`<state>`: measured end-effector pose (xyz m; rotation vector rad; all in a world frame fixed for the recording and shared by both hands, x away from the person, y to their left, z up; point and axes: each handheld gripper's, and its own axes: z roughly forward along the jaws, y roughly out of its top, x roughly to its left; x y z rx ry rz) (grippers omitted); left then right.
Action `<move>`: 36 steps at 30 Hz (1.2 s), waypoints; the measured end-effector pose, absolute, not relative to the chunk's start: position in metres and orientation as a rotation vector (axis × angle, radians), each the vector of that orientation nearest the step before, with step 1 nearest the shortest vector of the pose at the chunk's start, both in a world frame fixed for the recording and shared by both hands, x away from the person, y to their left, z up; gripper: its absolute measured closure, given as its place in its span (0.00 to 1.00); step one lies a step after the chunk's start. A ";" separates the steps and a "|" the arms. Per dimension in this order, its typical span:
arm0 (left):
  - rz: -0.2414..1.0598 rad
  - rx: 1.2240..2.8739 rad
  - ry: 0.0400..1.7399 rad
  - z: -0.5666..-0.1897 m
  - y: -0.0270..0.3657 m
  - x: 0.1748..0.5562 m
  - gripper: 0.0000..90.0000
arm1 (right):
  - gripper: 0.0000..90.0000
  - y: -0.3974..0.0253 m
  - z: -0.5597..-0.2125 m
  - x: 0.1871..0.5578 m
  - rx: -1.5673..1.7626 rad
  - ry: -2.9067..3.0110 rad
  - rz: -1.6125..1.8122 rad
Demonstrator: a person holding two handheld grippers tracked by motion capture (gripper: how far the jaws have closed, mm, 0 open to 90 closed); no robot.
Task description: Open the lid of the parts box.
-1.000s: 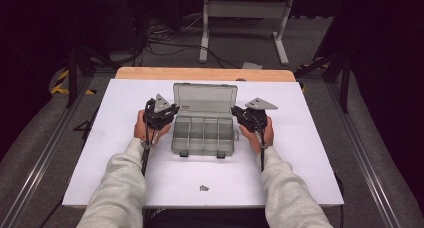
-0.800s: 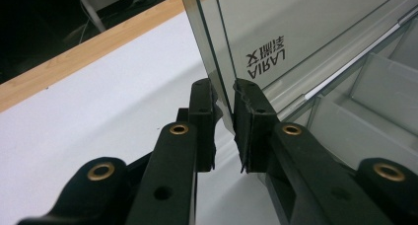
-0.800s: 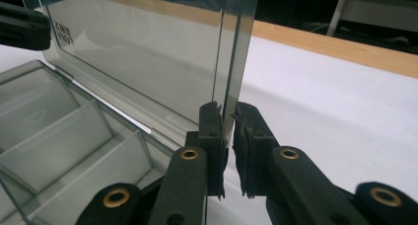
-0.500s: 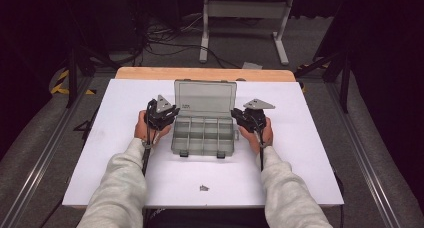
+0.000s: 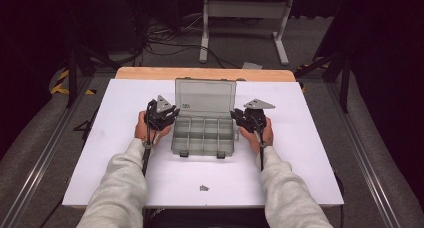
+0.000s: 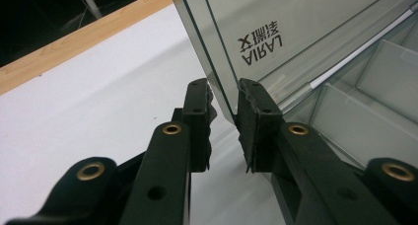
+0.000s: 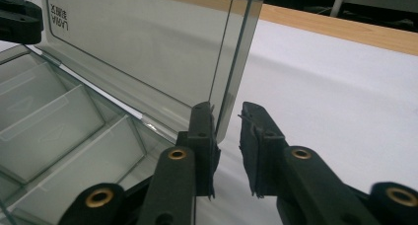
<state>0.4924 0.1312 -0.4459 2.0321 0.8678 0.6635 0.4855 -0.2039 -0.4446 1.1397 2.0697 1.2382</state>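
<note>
On the white table [image 5: 100, 153], near its middle, sits a clear compartment box [image 5: 204, 137] with its lid [image 5: 205, 96] raised at the far side, roughly upright and leaning slightly back. The base is split by dividers into compartments; nothing can be made out inside them. Two latches [image 5: 220, 155] show on the near edge of the base.

At the box's left side, the left gripper [image 5: 165, 114] is held in the person's left hand [image 5: 144, 129], and it points in toward the lid's lower left corner. In the left gripper view, its jaws stand slightly apart with the lid's left edge [image 6: 217, 89] running down between them. Jaws stand on either side of the edge, close to it; whether the pads press on the plastic cannot be told. Printed lettering [image 6: 260, 43] appears on the lid just beyond the jaws.

At the box's right side, the right gripper [image 5: 243, 117] is held in the right hand [image 5: 261, 134], pointing in toward the lid's lower right corner. In the right gripper view, its jaws are moderately open, straddling the lid's right edge [image 7: 231, 94]. That edge lies nearer the inner jaw, with a clear gap to the outer one.

Near the table's front edge, well apart from the box, lies a small dark item [image 5: 203, 188], too small to identify.
</note>
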 end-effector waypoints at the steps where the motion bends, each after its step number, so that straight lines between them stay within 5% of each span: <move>1: 0.665 2.031 0.866 -0.446 0.132 0.493 0.83 | 0.83 -0.204 -0.445 0.485 1.141 2.069 1.237; 36: 0.705 1.947 0.745 -0.419 0.136 0.470 0.77 | 0.74 -0.206 -0.428 0.469 1.004 2.101 1.285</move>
